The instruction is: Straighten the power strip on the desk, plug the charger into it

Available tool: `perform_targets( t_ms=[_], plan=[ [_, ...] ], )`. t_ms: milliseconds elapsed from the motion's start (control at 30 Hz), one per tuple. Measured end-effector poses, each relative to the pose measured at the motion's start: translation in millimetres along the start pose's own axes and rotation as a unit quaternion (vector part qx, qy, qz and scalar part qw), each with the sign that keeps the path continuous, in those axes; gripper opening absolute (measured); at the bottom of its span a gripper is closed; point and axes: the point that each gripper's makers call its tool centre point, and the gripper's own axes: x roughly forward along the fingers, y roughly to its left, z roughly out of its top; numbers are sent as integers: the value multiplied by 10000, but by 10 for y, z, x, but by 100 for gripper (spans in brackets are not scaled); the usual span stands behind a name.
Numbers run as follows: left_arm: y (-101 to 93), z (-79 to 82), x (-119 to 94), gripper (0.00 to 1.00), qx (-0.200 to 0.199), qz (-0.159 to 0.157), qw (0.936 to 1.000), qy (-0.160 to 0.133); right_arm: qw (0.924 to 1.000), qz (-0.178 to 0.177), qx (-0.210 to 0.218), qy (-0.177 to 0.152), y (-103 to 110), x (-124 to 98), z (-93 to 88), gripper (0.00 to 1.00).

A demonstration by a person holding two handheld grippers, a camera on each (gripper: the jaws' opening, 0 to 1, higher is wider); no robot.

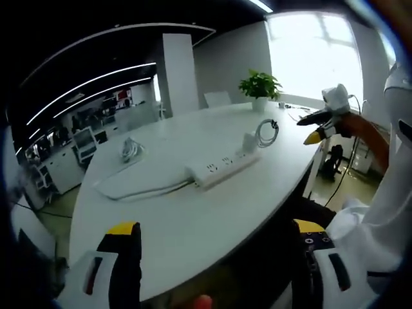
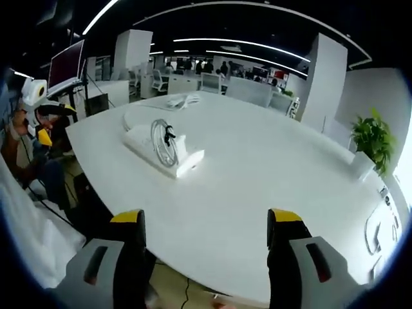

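A white oval counter (image 1: 193,225) in an open office carries the power strip (image 1: 222,168) and charger (image 1: 249,142), both grippers' fingers (image 1: 125,257) (image 2: 132,248) spread wide, empty

Smooth white counter (image 1: 193,219) with a soft sheen, white plastic power strip (image 1: 222,168), white plastic charger (image 1: 249,142) with a coiled rubbery cable (image 1: 266,132), claw (image 2: 206,241) jaws in matt black with yellow plastic tips

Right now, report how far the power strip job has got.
Nothing looks done yet. The power strip lies on the desk, the charger and coiled cable beside it, seemingly unplugged. Both the left tool and right tool are open, holding nothing. Straightening and plugging remain.
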Motion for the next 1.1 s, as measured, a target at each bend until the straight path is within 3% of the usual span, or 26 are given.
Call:
perform_targets(
  t_ms=[767, 1100],
  plan=[
    [8, -24, -55, 96, 60, 3, 10000, -13, 10000, 67, -51, -51, 85, 87, 86, 76],
    [4, 46, 29, 96, 179, -57, 9998, -81, 9995, 115, 50, -284, 102, 10, 126, 76]
  ],
)
